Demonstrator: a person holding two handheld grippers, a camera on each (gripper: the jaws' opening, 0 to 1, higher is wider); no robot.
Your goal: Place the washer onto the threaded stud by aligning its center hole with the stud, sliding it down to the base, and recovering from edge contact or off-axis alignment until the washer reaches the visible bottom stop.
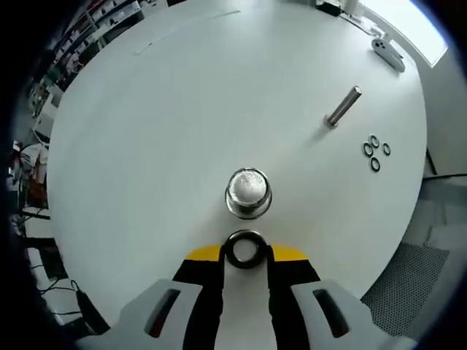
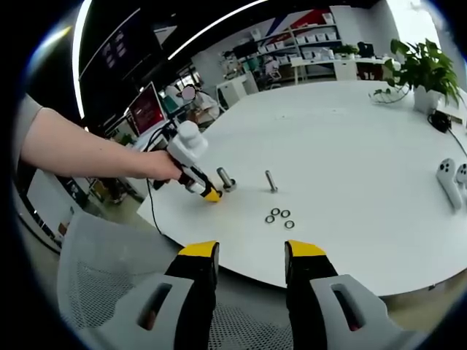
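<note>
Left tongs [image 1: 246, 254] pinch a washer [image 1: 245, 249] near the stud [image 1: 249, 193]; right tongs [image 2: 250, 260] spread, off the worktop [image 2: 350, 146].

A big round white table [image 2: 350, 146] has a plant [image 2: 423, 69] in a white pot at 1 o'clock in the right gripper view. Two white controllers [image 2: 451, 182] lie near its edge at 3 o'clock. A grey mesh chair [image 2: 109, 255] stands at 8 o'clock. Shelves [image 2: 306, 36] with boxes stand far back at 12 o'clock. A red screen [image 2: 146, 108] glows at 10 o'clock.
</note>
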